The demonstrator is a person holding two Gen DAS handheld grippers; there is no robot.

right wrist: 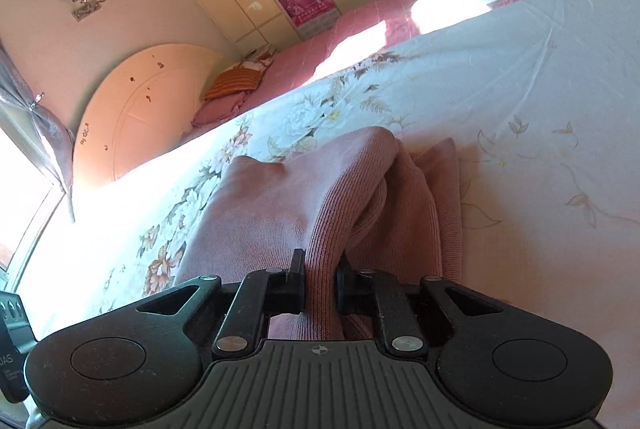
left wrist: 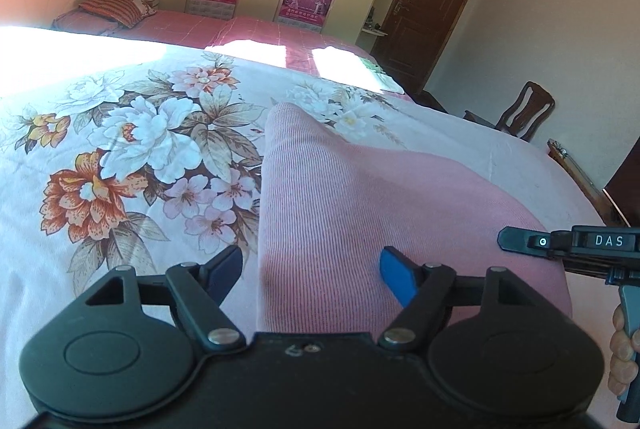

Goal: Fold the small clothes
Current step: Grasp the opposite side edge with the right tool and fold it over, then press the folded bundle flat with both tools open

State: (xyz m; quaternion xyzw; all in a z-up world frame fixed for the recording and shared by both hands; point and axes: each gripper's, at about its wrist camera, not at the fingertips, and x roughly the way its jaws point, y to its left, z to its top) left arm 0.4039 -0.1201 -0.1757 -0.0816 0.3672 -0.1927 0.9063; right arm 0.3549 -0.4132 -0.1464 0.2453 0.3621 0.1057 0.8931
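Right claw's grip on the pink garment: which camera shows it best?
The right wrist view. There the right claw is shut on a bunched ridge of the pink garment, cloth pinched between both fingers. The left wrist view shows only that claw's side at the frame edge, the pinch hidden.

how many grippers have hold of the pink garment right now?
1. The right gripper is shut on a bunched fold of the pink garment. The left gripper is open, fingers straddling the cloth's edge, gripping nothing.
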